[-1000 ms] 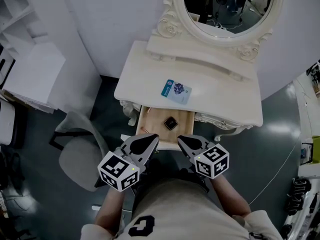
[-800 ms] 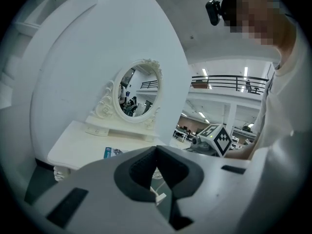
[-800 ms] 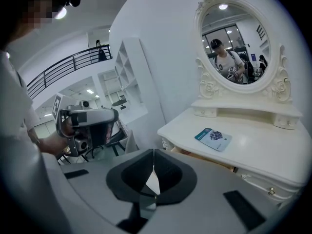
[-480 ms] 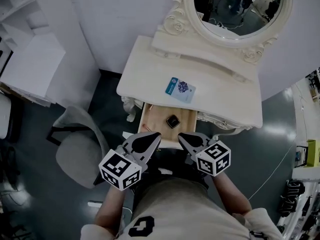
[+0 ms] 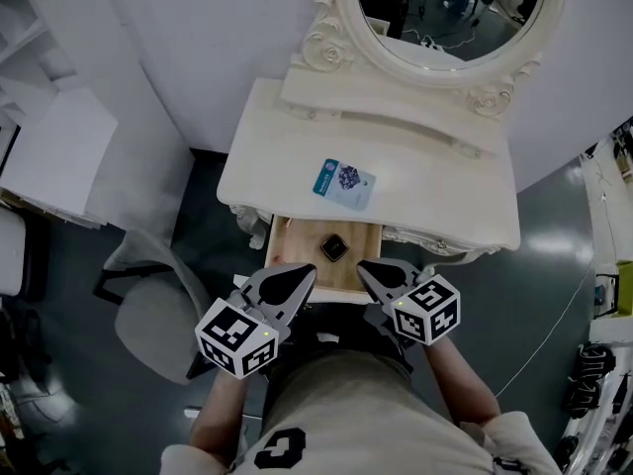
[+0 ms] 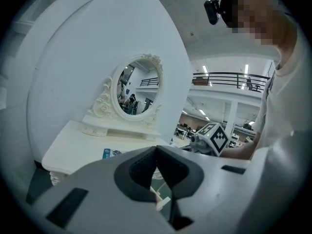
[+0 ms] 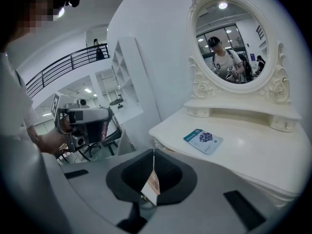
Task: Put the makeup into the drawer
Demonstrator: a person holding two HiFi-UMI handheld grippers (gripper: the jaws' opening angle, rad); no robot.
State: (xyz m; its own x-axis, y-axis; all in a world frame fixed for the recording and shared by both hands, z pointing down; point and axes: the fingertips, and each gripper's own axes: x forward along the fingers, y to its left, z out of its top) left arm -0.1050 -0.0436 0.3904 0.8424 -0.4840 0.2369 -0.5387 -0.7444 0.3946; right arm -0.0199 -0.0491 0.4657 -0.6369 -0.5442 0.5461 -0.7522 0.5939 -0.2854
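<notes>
Only in the head view we see the drawer (image 5: 295,257), open, with a dark compact (image 5: 334,247) inside. The gripper views show the left gripper (image 6: 156,149) and right gripper (image 7: 153,152) clenched on nothing.

cream dressing table (image 5: 435,188); packet (image 5: 343,183) on top

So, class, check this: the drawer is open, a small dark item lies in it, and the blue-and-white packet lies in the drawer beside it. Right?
Wrong in one respect. The blue-and-white packet lies on the table top, behind the open drawer, not inside it, as the head view shows. The small dark item does lie in the drawer.
</notes>
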